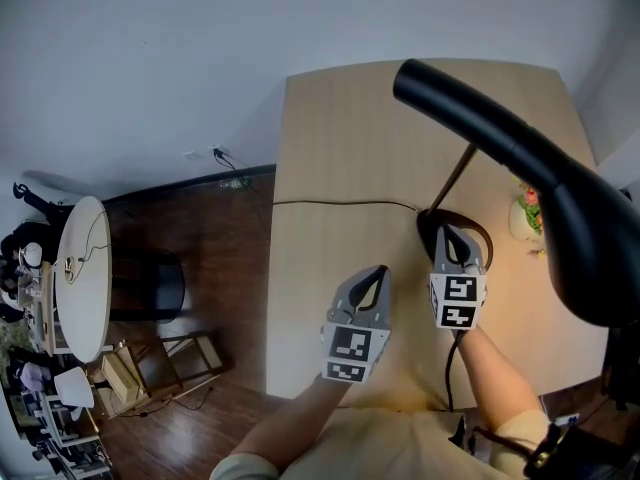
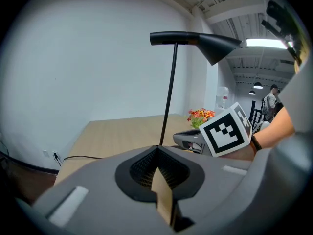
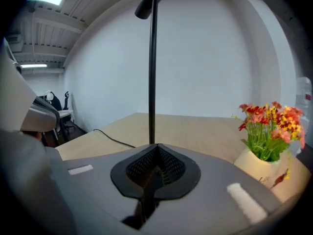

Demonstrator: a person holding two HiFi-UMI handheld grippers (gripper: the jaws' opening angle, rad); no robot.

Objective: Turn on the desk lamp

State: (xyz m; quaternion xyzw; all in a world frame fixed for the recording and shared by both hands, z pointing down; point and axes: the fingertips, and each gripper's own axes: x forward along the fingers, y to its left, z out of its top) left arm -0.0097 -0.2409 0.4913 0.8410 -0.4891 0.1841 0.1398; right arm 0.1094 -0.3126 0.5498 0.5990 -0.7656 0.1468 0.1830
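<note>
The black desk lamp has a thin stem (image 2: 168, 92) (image 3: 152, 72) and a long dark head (image 1: 520, 153) (image 2: 205, 40) that arches close over the wooden table (image 1: 340, 138); no glow shows from it. Its dark oval base (image 1: 425, 230) sits at the table's right middle. My right gripper (image 1: 457, 236) (image 3: 155, 147) is shut with nothing in it, its tip over the base; I cannot tell whether it touches. My left gripper (image 1: 376, 273) (image 2: 157, 149) is shut and empty, hovering over bare table left of the base. The right gripper (image 2: 188, 140) also shows in the left gripper view.
A white vase of red and yellow flowers (image 1: 525, 213) (image 3: 266, 131) (image 2: 200, 115) stands right of the base. The lamp's cable (image 1: 340, 204) runs left across the table and off its edge. On the floor to the left are a round white table (image 1: 85, 278) and a dark stool (image 1: 150, 286).
</note>
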